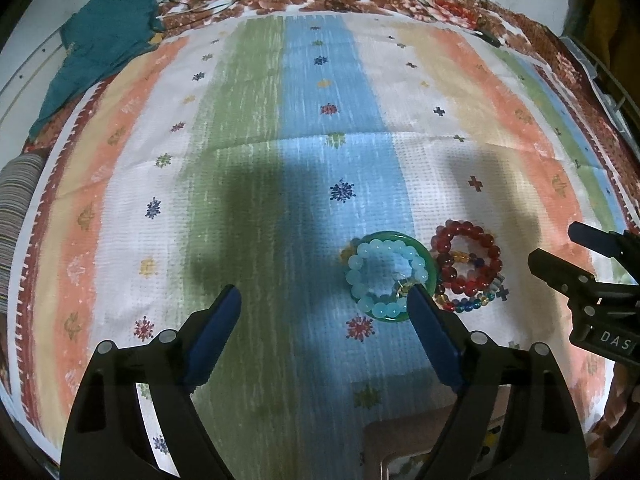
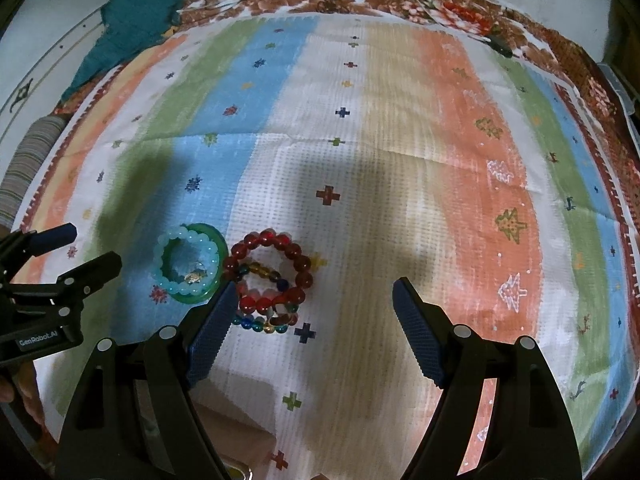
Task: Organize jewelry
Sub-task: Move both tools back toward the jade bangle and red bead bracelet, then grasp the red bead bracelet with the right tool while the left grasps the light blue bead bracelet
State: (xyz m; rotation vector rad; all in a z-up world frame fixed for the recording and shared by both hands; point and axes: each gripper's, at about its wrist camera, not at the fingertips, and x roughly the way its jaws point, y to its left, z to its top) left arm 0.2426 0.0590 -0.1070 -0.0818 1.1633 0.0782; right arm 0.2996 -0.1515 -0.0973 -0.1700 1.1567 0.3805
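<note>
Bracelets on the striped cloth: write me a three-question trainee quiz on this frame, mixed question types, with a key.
1. True or false: the red bracelet lies inside the green bangle.
2. Which piece rests on top of the green bangle? A) pale blue bracelet B) multicolour bracelet C) a necklace
3. Fill in: both the left claw and the right claw are ____, holding nothing.

Key
1. False: it lies beside the bangle, on the cloth.
2. A
3. open
</note>
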